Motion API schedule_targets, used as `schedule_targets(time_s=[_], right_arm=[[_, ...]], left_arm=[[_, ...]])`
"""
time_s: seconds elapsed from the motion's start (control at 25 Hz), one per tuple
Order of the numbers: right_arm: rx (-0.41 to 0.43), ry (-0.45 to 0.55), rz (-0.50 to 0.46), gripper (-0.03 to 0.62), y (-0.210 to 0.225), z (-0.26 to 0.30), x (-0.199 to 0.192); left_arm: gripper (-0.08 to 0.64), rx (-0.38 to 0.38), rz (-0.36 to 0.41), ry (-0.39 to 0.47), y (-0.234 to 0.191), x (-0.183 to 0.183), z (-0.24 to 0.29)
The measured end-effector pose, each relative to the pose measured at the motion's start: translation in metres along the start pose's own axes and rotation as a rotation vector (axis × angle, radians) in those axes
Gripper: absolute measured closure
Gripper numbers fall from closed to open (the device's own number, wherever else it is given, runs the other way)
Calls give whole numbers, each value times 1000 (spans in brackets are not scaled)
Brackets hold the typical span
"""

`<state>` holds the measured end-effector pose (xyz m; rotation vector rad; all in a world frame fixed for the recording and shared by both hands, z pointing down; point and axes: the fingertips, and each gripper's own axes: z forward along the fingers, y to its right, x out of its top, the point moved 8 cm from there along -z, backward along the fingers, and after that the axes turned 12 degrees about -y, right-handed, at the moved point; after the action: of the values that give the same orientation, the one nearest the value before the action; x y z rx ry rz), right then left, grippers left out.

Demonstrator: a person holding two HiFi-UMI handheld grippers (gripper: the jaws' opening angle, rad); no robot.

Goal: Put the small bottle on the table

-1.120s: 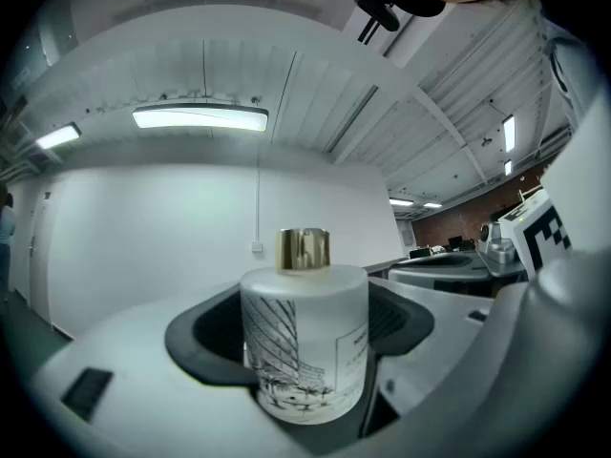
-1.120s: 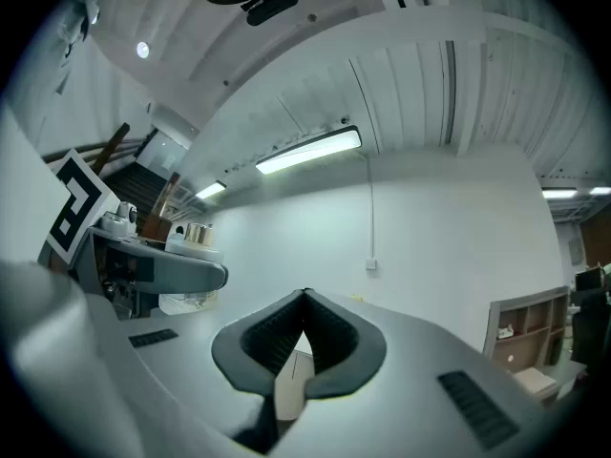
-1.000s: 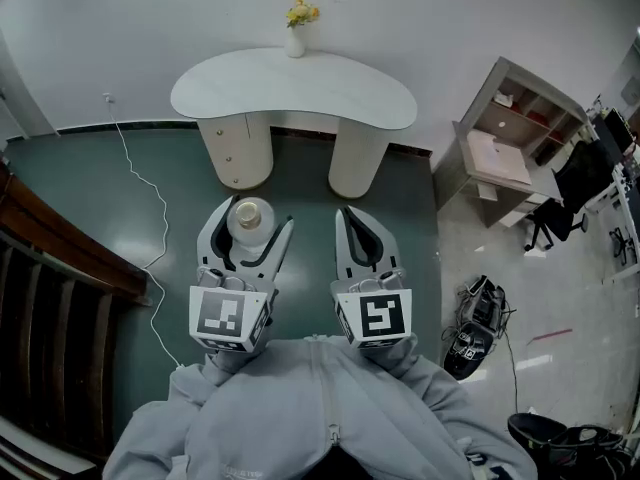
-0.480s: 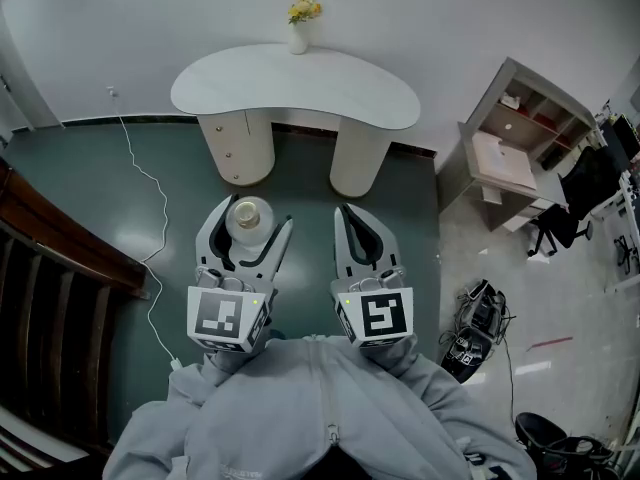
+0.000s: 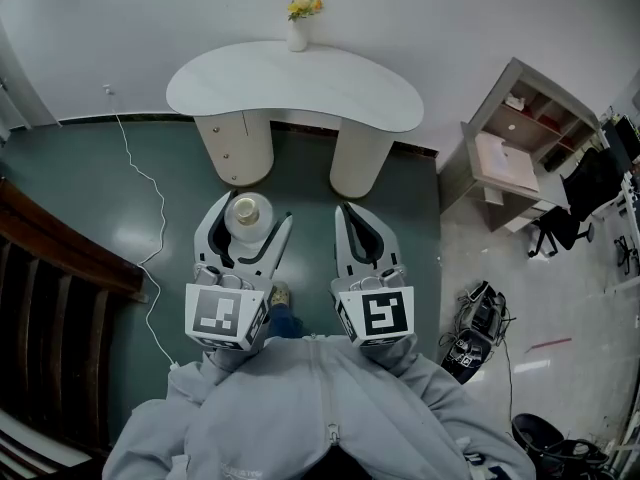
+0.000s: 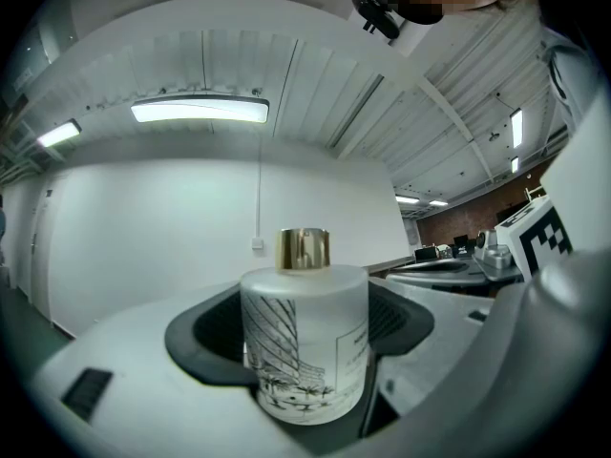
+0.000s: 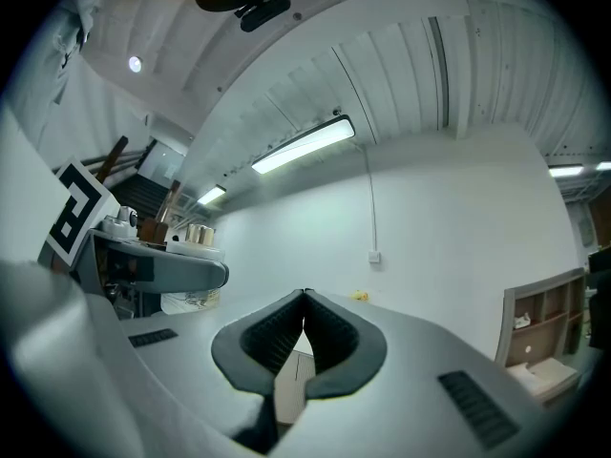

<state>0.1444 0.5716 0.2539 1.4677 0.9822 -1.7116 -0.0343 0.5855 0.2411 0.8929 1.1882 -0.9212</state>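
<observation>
A small frosted white bottle (image 5: 248, 213) with a gold cap (image 6: 304, 248) stands upright between the jaws of my left gripper (image 5: 245, 211), which is shut on it. The left gripper view shows the bottle (image 6: 304, 342) with a line drawing on its side, clasped by the dark pads. My right gripper (image 5: 347, 211) is beside it, shut with nothing in it; its pad tips meet in the right gripper view (image 7: 305, 295). Both are held above the green floor, short of the white curved table (image 5: 296, 83) ahead.
A white vase of yellow flowers (image 5: 298, 23) stands at the table's back edge. A white cable (image 5: 140, 178) trails over the floor at left. Dark wooden stairs (image 5: 50, 298) lie at far left. A shelf unit (image 5: 510, 143) and bags (image 5: 475, 333) are to the right.
The table sits slightly nearer and further left in view. A shoe and trouser leg now show between the grippers. Both grippers hold the same pose.
</observation>
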Motion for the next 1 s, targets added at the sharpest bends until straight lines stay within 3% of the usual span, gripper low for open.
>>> schedule_targets(time_s=[0.16,0.68,1.0], right_arm=[[-13,-10,2,566,9,32,-3],[-93,-26,1,566,33,164,3],[-147,-33,0,566,37,213,2]], left_arm=[[225,-13,-20,20,-19,2,30],[225,-114,17,12,-113,9,146],[225,-166,20,21,-150,4,191]])
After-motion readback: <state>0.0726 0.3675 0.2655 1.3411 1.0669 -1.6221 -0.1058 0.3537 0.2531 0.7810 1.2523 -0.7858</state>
